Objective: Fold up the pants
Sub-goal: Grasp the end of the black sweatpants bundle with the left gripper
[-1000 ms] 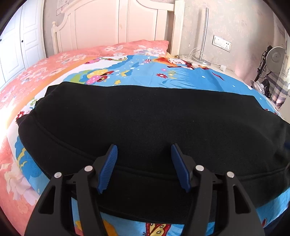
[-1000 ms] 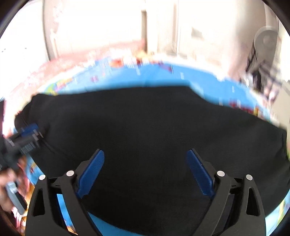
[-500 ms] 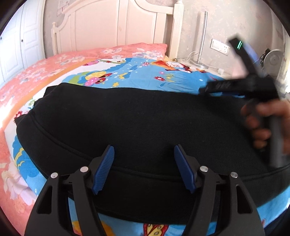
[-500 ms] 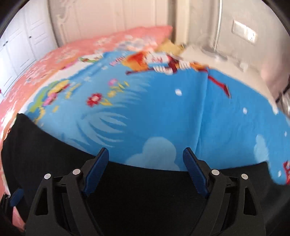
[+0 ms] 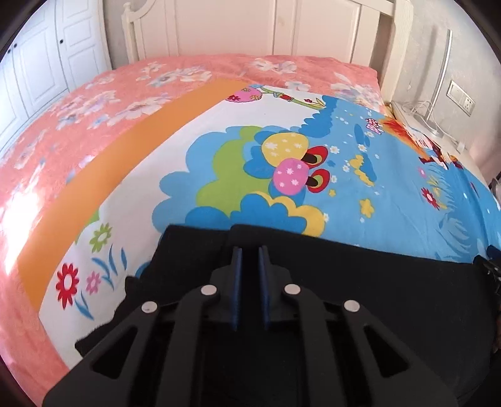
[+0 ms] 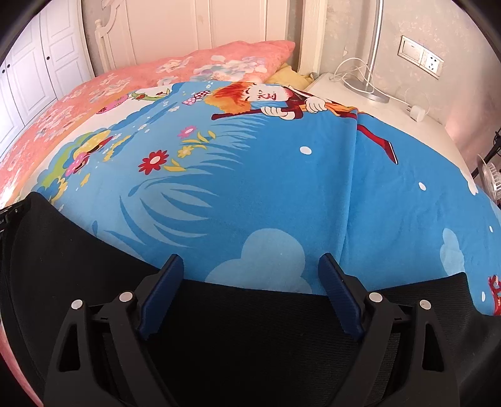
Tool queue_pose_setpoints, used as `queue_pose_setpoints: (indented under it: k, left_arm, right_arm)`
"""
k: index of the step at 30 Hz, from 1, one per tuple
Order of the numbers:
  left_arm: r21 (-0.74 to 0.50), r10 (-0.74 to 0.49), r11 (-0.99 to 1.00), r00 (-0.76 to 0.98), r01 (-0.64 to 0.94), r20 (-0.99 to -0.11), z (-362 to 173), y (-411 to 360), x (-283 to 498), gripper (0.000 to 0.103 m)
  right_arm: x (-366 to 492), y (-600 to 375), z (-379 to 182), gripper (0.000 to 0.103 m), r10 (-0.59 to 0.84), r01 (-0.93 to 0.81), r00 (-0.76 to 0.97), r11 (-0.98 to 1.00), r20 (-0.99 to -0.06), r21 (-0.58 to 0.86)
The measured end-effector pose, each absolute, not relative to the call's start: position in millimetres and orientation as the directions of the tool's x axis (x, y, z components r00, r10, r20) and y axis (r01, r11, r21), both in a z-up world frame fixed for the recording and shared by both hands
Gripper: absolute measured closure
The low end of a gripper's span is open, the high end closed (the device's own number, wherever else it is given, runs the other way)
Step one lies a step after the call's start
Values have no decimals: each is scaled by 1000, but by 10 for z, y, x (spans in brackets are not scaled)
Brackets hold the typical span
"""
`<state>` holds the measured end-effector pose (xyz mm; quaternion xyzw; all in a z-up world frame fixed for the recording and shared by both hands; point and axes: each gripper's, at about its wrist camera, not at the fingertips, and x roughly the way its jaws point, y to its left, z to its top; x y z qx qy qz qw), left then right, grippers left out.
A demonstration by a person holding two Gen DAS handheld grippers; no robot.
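The left claw (image 5: pixel 249 250) has its blue pads drawn nearly together and closing, pinching the far edge of the black pants (image 5: pixel 360 281) near their left corner. The right claw (image 6: pixel 250 266) stands wide apart with its jaws opening, its pads straddling the far edge of the pants (image 6: pixel 250 328) without pressing on them. The pants lie flat across the near part of the bed, on a blue cartoon sheet (image 6: pixel 281 188). Beyond it lies a pink floral cover (image 5: pixel 109 103), then the white headboard (image 5: pixel 250 28); a nightstand (image 6: pixel 369 106) with a lamp base stands at right.
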<state>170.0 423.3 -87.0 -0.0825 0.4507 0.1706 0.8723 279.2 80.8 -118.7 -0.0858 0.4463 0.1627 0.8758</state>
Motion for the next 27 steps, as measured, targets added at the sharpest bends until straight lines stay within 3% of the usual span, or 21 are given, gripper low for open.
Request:
queue_pose_setpoints:
  k: [2, 5, 6, 8, 11, 13, 15, 19, 22, 25, 27]
  left_arm:
    - [16, 234, 927, 545, -375, -805, -883, 4228, 1700, 91]
    - [-113, 185, 904, 616, -412, -765, -730, 4309, 1541, 87]
    - [-153, 187, 892, 655, -425, -732, -621, 4305, 1394, 66]
    - [-216, 231, 854, 716, -474, -659, -422, 4328, 1016, 39]
    - [-315, 269, 785, 751, -534, -603, -316, 4447, 440, 45]
    - [-324, 275, 788, 771, -523, -575, -304, 4434, 212, 55]
    - [-285, 259, 830, 783, -480, -566, -304, 4284, 97, 58]
    - [-204, 232, 851, 697, -483, -679, -642, 4112, 226, 58]
    - [-165, 240, 842, 632, -513, -737, -944, 4105, 273, 52]
    - [-407, 143, 753, 732, -517, -666, -976, 4310, -37, 49]
    - [-480, 126, 724, 779, -495, -614, -950, 4384, -223, 49]
  right_arm:
    - [2787, 803, -1190, 17, 208, -359, 548, 933, -810, -4]
    - [2792, 798, -1192, 16, 208, -358, 548, 934, -810, -2]
    - [2786, 802, -1194, 16, 207, -357, 549, 934, -810, -3]
    - [2781, 806, -1196, 16, 204, -356, 550, 935, -810, -6]
    - [2779, 810, -1200, 15, 197, -351, 554, 936, -809, -12]
    - [2775, 814, -1201, 14, 190, -345, 556, 938, -809, -17]
    - [2781, 809, -1203, 14, 188, -342, 556, 940, -810, -16]
    - [2780, 802, -1204, 11, 180, -333, 557, 943, -811, -19]
    - [2787, 787, -1195, 10, 190, -333, 554, 943, -810, -7]
    - [2567, 783, -981, 12, 202, -332, 642, 943, -740, -31]
    - [2240, 896, -775, 14, 316, -429, 646, 903, -695, 12]
